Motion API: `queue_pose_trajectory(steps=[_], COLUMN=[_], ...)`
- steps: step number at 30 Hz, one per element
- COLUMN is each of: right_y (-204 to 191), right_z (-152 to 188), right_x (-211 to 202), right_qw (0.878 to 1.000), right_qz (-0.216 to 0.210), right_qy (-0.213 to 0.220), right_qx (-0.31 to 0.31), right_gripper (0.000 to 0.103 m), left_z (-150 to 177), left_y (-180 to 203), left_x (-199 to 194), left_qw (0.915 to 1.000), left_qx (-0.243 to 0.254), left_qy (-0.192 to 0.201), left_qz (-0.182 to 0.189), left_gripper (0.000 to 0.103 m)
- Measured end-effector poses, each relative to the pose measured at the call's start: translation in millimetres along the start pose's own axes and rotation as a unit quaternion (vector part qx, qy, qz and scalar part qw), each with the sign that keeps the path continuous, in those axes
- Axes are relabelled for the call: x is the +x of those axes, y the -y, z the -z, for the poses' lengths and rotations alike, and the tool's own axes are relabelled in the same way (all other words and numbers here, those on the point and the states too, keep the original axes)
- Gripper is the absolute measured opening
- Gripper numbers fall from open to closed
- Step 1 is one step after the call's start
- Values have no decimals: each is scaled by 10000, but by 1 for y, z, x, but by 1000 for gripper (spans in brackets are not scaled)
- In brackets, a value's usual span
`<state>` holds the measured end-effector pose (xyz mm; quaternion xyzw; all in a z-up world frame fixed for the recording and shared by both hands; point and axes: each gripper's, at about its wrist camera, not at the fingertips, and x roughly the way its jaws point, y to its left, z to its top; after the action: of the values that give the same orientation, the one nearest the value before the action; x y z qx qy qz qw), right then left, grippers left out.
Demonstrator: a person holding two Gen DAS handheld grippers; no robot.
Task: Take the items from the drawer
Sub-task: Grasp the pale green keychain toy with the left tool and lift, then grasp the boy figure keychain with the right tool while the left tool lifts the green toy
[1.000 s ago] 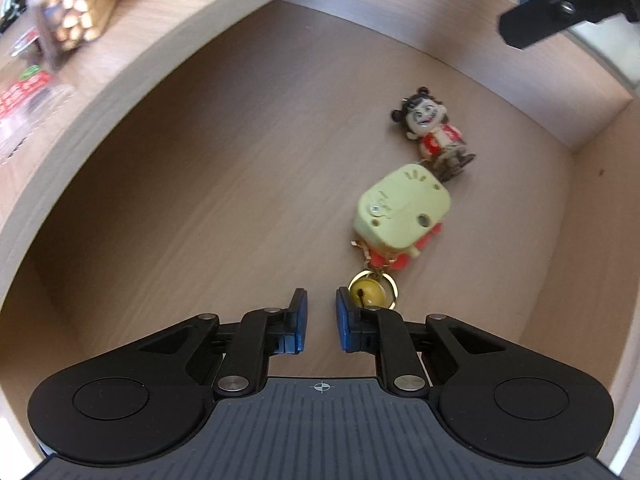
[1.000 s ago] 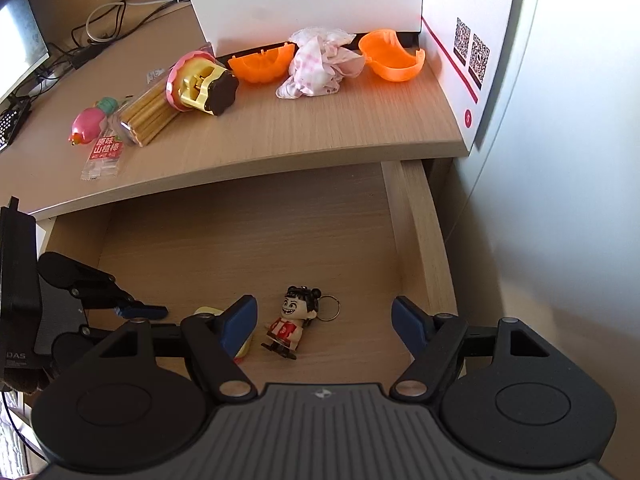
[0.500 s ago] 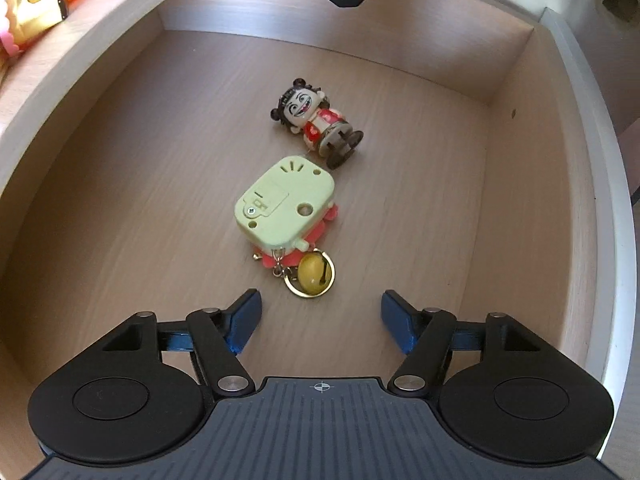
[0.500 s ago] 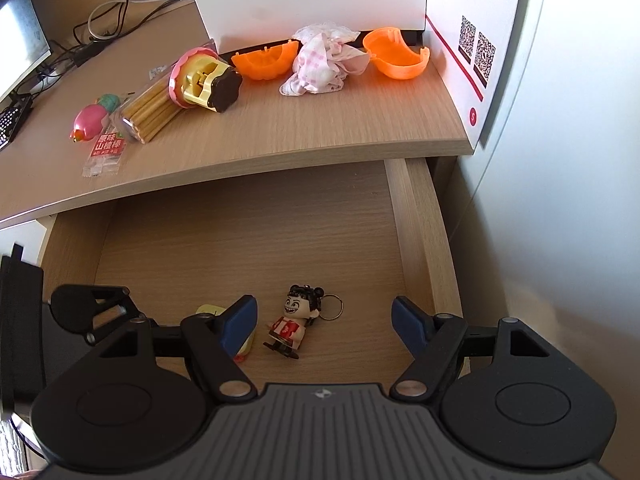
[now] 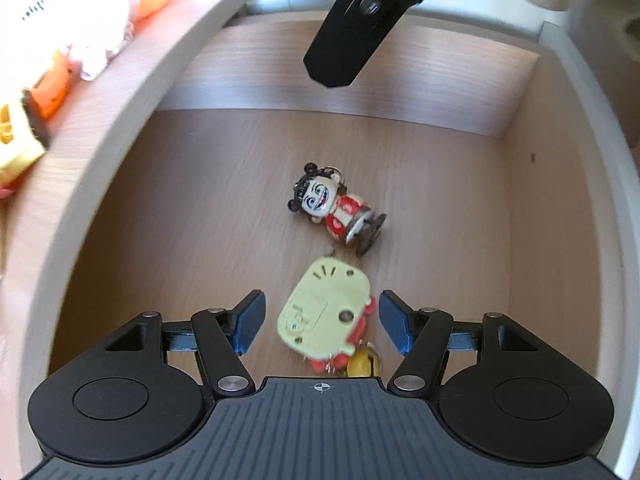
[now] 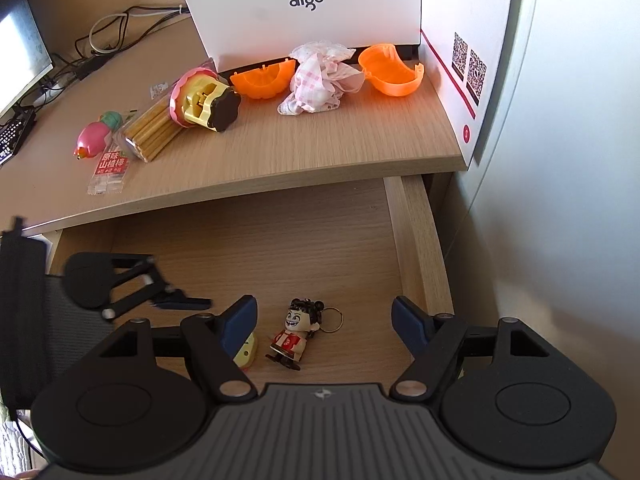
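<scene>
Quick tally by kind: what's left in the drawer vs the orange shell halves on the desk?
Figure keychain in drawer: 1
Yellow-green toy keychain in drawer: 1
Orange shell halves on desk: 2
Total: 4

Readable text on the worktop items

The white box at the far side of the worktop carries the brand "aigo" in dark letters on its front; its right side shows two QR codes, too small to decode. The clear snack packet at the left has a red label reading "原味山楂棒".
</scene>
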<state>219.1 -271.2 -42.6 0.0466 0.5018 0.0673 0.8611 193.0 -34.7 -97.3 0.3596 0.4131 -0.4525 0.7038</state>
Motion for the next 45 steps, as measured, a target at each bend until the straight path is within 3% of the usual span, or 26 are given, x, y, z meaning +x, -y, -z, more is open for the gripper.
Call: queue_pose_trajectory(steps=[4,5,7,10,12,14,16,21,24,28,30,35,41,45], right_y=[2,3,5,6,2,-6,-15,-29,-29,-34,-39,-49,-62,-63], right_z=[0,0,0,-1,-1,0,-1,-4,-8,-9,-11,-14,-4,-14], right_x=[0,1,1,4,9,20,40,86,109,127,129,126,95,31], right_qw=[10000,10000,10000,10000,9998,9985,9965,9927,9900,9870,9864,9850,9862,9943], right_qz=[69,63,36,-1,-140,-355,-380,204,357,372,381,346,62,-265], right_qy=[14,14,20,-19,-152,-407,-748,-1160,-1342,-1524,-1518,-1496,-1358,-684], right_qx=[-14,-3,42,76,84,53,13,-245,-246,-341,-494,-787,-945,-773], right_gripper=[75,75,75,75,75,75,75,75,75,72,68,30,29,29], left_z=[0,2,5,13,24,37,50,76,85,99,106,114,115,104], left_y=[-10,-13,-21,-34,-41,-48,-52,-45,-38,-28,-25,-16,-9,-21], left_x=[7,6,0,-12,-29,-47,-67,-107,-112,-119,-123,-133,-126,-162], left_qw=[9992,9986,9963,9862,9772,9620,9425,8975,8810,8676,8631,8598,8632,8711], left_qx=[-394,-514,-810,-1601,-2080,-2693,-3323,-4387,-4703,-4943,-5022,-5074,-5009,-4762], left_qy=[19,41,57,-214,-74,92,239,345,305,280,302,345,455,1003], left_qz=[89,144,272,356,413,453,259,-294,-408,-463,-434,-461,-435,-658], left_gripper=[68,57,56,56,56,56,56,56,55,55,55,55,55,55])
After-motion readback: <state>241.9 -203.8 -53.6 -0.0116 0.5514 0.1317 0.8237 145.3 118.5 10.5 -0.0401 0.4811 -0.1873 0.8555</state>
